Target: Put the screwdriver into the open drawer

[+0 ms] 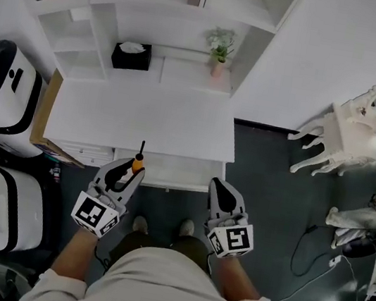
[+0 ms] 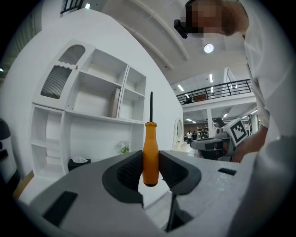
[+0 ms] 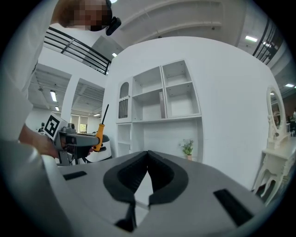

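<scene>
Screwdriver (image 2: 150, 157): where is it, and how is it held?
— My left hand-held gripper (image 1: 131, 172) clamps the orange handle, shaft upright, near the open drawer (image 1: 176, 178) under the bench (image 1: 143, 117). Judged light, rigid and smooth, so grip mid-handle. My right hand-held gripper (image 3: 148, 157) is closed and empty.

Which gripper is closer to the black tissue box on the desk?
Left. The left gripper, shut on the screwdriver, is almost straight below the tissue box in the head view; the right gripper, shut and empty, is off to its right.
</scene>
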`<move>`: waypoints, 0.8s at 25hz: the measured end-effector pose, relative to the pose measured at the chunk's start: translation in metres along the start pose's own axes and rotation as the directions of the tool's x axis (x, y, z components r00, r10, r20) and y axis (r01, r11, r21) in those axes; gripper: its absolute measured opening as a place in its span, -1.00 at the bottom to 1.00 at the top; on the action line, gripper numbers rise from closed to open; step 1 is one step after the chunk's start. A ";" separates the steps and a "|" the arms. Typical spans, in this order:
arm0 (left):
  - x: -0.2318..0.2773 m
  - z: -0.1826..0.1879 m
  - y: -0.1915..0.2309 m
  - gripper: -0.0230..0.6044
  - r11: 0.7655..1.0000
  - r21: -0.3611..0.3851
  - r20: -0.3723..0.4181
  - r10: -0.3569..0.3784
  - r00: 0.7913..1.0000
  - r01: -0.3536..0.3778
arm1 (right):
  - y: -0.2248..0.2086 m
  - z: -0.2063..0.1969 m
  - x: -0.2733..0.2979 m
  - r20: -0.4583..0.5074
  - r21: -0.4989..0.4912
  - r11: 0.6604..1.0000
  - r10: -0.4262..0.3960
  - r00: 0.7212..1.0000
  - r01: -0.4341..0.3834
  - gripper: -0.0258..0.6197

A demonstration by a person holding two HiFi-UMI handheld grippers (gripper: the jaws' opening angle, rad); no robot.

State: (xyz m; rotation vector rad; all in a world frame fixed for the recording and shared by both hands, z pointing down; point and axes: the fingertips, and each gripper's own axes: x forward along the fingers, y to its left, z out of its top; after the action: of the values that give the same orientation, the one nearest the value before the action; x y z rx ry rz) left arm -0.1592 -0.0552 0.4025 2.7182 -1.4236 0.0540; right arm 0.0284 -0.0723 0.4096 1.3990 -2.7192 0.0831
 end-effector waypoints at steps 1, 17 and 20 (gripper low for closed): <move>0.004 -0.002 0.001 -0.58 1.000 0.012 -0.006 0.014 1.000 -0.014 | -0.004 0.000 0.004 0.000 -0.004 1.000 0.012 1.000 -0.012 -0.91; 0.062 -0.035 0.007 -0.58 0.936 0.351 -0.220 0.111 0.969 -0.027 | -0.065 0.002 0.011 -0.007 0.006 0.999 0.037 0.999 -0.037 -0.91; 0.072 -0.047 0.005 -0.58 0.906 0.424 -0.269 0.109 0.957 0.016 | -0.073 -0.001 0.008 -0.013 0.012 1.000 0.024 1.000 -0.024 -0.91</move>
State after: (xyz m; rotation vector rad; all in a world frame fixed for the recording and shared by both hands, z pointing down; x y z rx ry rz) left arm -0.1219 -0.1130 0.4545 2.8295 -1.5327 0.8195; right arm 0.0834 -0.1210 0.4125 1.3648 -2.7298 0.1096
